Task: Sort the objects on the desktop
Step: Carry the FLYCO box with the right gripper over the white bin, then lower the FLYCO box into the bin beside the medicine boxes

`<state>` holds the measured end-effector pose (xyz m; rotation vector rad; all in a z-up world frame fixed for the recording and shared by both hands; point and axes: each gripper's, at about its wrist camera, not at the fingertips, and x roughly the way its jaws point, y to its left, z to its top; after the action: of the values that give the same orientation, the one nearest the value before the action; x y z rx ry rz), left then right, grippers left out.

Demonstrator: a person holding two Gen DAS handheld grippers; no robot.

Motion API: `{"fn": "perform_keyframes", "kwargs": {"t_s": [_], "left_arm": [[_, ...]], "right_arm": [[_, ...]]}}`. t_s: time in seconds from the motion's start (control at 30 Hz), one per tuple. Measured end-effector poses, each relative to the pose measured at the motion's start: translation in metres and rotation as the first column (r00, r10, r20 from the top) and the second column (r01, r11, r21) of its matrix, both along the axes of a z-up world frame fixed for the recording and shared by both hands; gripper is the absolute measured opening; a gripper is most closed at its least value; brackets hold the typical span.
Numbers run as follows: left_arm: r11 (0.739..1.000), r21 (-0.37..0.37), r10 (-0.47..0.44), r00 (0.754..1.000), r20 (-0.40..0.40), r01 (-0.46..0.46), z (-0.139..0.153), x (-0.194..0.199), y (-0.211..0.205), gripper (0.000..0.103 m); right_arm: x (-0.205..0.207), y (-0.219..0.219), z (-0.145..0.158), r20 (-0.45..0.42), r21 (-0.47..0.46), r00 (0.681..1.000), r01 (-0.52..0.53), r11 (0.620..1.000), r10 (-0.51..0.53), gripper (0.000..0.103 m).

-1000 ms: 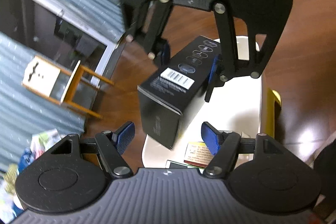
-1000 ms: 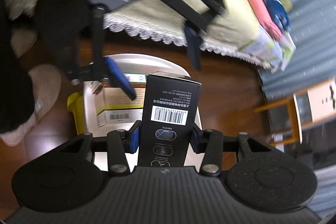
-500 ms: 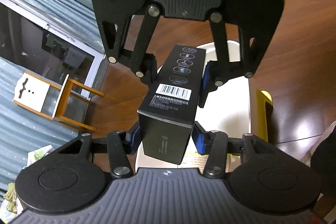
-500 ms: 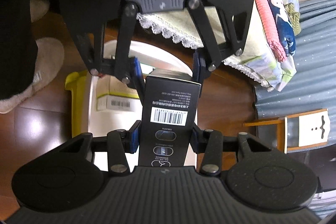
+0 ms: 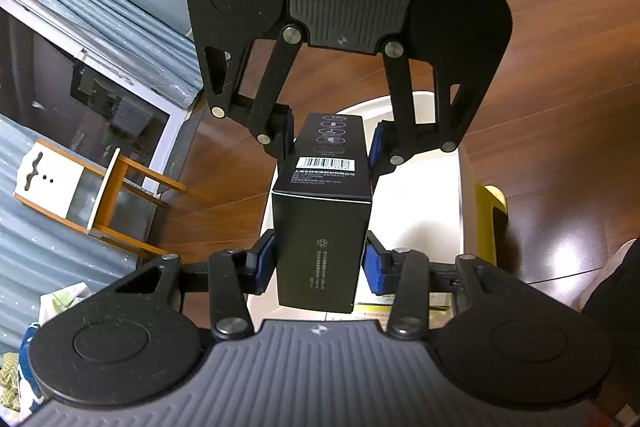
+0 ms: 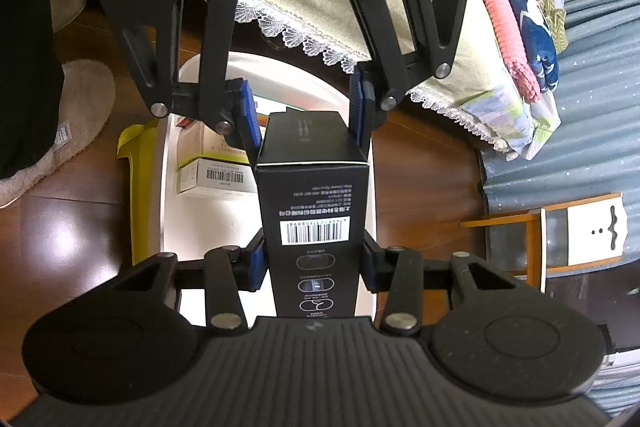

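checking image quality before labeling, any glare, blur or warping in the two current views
Left wrist view: sharp, no motion blur; the barcode on the black box is readable; bright glare patch on the wood floor; strong fisheye bending at the edges. Right wrist view: also sharp; floor glare at lower left; the black box looks evenly lit; the curtain curves with the lens.

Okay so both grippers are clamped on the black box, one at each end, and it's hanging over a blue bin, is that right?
Not blue: the bin is white, as the right wrist view shows. The rest holds: left gripper and right gripper grip opposite ends of the black box.
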<state>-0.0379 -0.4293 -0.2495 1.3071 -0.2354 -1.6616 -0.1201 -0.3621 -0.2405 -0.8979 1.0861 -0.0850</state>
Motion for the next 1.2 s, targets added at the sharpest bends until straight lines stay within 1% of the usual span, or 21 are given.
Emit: {"fn": "perform_keyframes", "kwargs": {"t_s": [0.1, 0.3, 0.37, 0.4, 0.5, 0.67, 0.8, 0.97, 1.03, 1.13, 1.2], "left_arm": [[1.000, 0.007, 0.001, 1.000, 0.001, -0.001, -0.002, 0.000, -0.001, 0.049], [1.000, 0.019, 0.003, 1.000, 0.017, -0.003, -0.003, -0.001, -0.006, 0.049], [1.000, 0.019, 0.009, 1.000, 0.022, -0.010, -0.004, -0.001, -0.008, 0.051], [1.000, 0.021, 0.015, 0.999, 0.031, -0.016, -0.005, -0.001, -0.009, 0.053], [0.998, 0.045, 0.029, 0.996, 0.087, -0.033, -0.012, 0.001, -0.011, 0.054], [0.997, 0.061, 0.045, 0.994, 0.095, -0.051, -0.013, 0.007, -0.012, 0.054], [0.995, 0.079, 0.057, 0.991, 0.117, -0.067, -0.016, 0.010, -0.013, 0.054], [0.987, 0.113, 0.092, 0.977, 0.192, -0.115, -0.024, 0.023, -0.013, 0.054], [0.983, 0.117, 0.120, 0.974, 0.191, -0.144, -0.024, 0.031, -0.011, 0.054], [0.978, 0.115, 0.151, 0.972, 0.182, -0.173, -0.023, 0.040, -0.009, 0.054], [0.976, 0.114, 0.161, 0.970, 0.180, -0.183, -0.024, 0.042, -0.009, 0.054]], "right_arm": [[0.002, -0.004, 0.000, -0.006, 0.015, 1.000, 0.012, 1.000, -0.012, 0.039], [0.001, -0.007, -0.002, -0.009, 0.007, 1.000, 0.016, 1.000, -0.016, 0.039], [0.001, -0.008, -0.003, -0.011, 0.012, 1.000, 0.026, 1.000, -0.026, 0.039], [0.002, -0.009, -0.003, -0.013, 0.014, 0.999, 0.031, 0.999, -0.031, 0.039], [0.003, -0.013, -0.006, -0.026, 0.013, 0.999, 0.047, 0.999, -0.047, 0.039], [0.007, -0.018, -0.010, -0.036, 0.023, 0.997, 0.065, 0.998, -0.064, 0.039], [0.015, -0.025, -0.010, -0.048, 0.061, 0.993, 0.114, 0.992, -0.111, 0.039], [0.024, -0.037, -0.016, -0.097, 0.098, 0.980, 0.182, 0.978, -0.173, 0.039], [0.027, -0.042, -0.020, -0.117, 0.109, 0.973, 0.213, 0.971, -0.200, 0.039], [0.034, -0.053, -0.023, -0.139, 0.164, 0.953, 0.289, 0.943, -0.268, 0.039], [0.036, -0.055, -0.027, -0.152, 0.171, 0.943, 0.320, 0.932, -0.296, 0.039]]}}
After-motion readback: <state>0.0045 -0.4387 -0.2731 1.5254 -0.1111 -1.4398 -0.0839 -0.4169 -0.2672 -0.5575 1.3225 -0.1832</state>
